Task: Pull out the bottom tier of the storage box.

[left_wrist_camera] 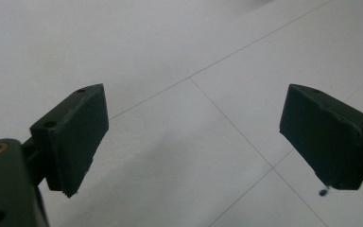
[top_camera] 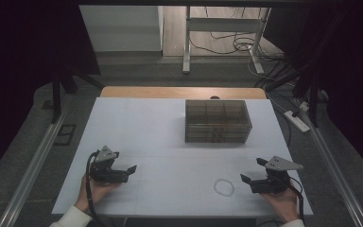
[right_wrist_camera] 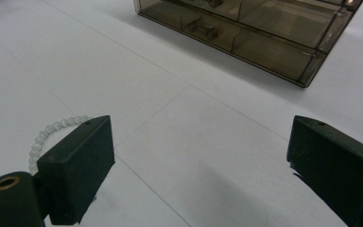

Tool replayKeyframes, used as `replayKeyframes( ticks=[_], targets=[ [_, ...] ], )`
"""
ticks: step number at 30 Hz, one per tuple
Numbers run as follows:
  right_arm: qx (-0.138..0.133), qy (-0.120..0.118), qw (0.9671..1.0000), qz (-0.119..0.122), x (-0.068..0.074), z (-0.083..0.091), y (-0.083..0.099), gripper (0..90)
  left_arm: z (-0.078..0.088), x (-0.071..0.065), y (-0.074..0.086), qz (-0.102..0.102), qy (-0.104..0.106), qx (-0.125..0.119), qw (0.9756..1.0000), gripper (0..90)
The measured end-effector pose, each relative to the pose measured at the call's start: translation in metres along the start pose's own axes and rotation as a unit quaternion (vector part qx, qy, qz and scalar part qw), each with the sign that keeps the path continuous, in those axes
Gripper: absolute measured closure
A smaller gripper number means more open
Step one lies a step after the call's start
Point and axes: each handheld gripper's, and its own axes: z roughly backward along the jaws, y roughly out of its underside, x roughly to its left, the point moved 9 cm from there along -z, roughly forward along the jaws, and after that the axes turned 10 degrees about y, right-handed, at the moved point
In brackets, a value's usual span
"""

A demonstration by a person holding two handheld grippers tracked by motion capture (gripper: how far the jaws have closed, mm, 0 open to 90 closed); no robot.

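Observation:
A smoky clear drawer box (top_camera: pixel 218 121) with several compartments stands at the back middle-right of the white table (top_camera: pixel 165 142); the right gripper view shows its front drawers (right_wrist_camera: pixel 246 28). A white bead bracelet (top_camera: pixel 224 187) lies near the front edge, just left of my right gripper (top_camera: pixel 254 171); in the right gripper view the bracelet (right_wrist_camera: pixel 52 130) curls behind the left jaw. My right gripper (right_wrist_camera: pixel 198 165) stands open over bare table. At the front left my left gripper (top_camera: pixel 129 173) rests low, and in its own view the left gripper (left_wrist_camera: pixel 194 137) is open with nothing between the jaws.
A wooden strip (top_camera: pixel 179 92) edges the table's far side. Metal rails (top_camera: pixel 33 165) run along both sides on the floor. A white desk frame (top_camera: pixel 217 33) with cables stands beyond. A power strip (top_camera: pixel 297 120) lies on the floor at right.

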Motion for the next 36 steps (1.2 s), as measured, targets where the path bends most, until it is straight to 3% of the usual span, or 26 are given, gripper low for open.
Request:
replayKeyframes(
  ticks=[27,36],
  targets=[
    [-0.001,-0.004,0.9998,0.019,0.015,-0.009,-0.008,11.6,-0.003,0.001,0.000,-0.001,0.001,0.003,1.0000,10.2],
    [-0.003,-0.004,0.9995,0.032,0.027,-0.014,-0.014,12.6,-0.003,0.001,-0.001,-0.001,0.002,0.002,1.0000,10.2]
  ],
)
